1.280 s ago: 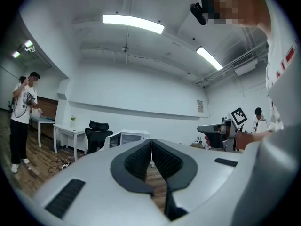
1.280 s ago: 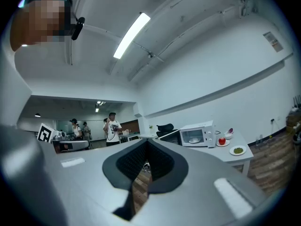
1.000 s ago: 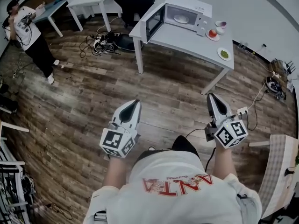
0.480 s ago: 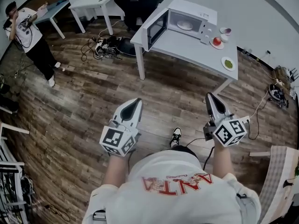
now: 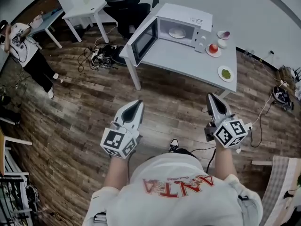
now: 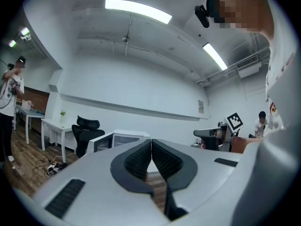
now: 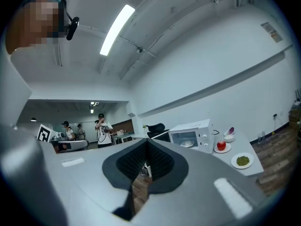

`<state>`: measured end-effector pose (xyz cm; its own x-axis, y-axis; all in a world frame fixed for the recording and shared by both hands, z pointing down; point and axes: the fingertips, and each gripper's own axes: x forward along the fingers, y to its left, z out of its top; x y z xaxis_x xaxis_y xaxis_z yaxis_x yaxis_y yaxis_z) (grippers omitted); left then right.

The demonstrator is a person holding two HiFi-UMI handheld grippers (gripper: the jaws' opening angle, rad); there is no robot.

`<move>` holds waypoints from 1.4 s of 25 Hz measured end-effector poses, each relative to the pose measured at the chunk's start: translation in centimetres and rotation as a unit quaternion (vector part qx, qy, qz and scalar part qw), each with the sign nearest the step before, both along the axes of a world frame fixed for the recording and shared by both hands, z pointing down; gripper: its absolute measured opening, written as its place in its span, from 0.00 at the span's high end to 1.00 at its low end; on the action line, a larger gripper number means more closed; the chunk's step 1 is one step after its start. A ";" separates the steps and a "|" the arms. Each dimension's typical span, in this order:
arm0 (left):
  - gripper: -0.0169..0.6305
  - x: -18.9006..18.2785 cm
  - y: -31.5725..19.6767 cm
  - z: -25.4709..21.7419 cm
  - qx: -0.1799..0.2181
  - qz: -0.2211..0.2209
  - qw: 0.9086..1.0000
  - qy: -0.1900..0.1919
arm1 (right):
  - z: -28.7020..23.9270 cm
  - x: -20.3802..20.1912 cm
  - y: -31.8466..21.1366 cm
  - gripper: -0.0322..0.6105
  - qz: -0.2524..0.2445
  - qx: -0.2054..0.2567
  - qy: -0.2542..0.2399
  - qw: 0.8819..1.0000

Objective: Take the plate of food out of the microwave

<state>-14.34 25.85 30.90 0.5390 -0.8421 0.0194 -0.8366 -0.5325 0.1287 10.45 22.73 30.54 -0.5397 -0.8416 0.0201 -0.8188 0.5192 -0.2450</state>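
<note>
A white microwave [image 5: 186, 22] stands on a white table [image 5: 181, 58], its door [image 5: 143, 36] swung open to the left. Inside it lies a white plate of food [image 5: 177, 32], also in the right gripper view as the plate [image 7: 187, 144]. My left gripper [image 5: 137, 105] is held level over the wooden floor, well short of the table, its jaws shut with nothing between them [image 6: 151, 141]. My right gripper [image 5: 212, 98] is level beside it, also shut and empty [image 7: 146, 142].
On the table right of the microwave sit a small bowl [image 5: 224, 34], a plate with a red apple [image 5: 213, 48] and a plate of green food [image 5: 226, 73]. A black chair [image 5: 123, 13] and cables [image 5: 101, 53] lie to the left. A person [image 5: 23, 51] stands far left.
The table and microwave have come closer and shifted left in the head view as I walk toward them. Both grippers keep their pose and stay shut.
</note>
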 end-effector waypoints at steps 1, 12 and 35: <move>0.96 0.9 -1.1 0.0 -0.003 0.003 1.000 0.004 | 0.0 0.9 -1.1 0.95 0.001 -0.002 0.000 1.000; 0.96 10.1 -10.5 1.7 -0.033 0.008 0.999 -0.015 | 4.2 9.9 -10.5 0.95 -0.001 -0.057 -0.028 0.998; 0.96 4.8 -32.3 2.4 -0.030 0.031 0.999 0.014 | 4.7 2.0 -30.0 0.95 0.017 -0.065 0.036 0.997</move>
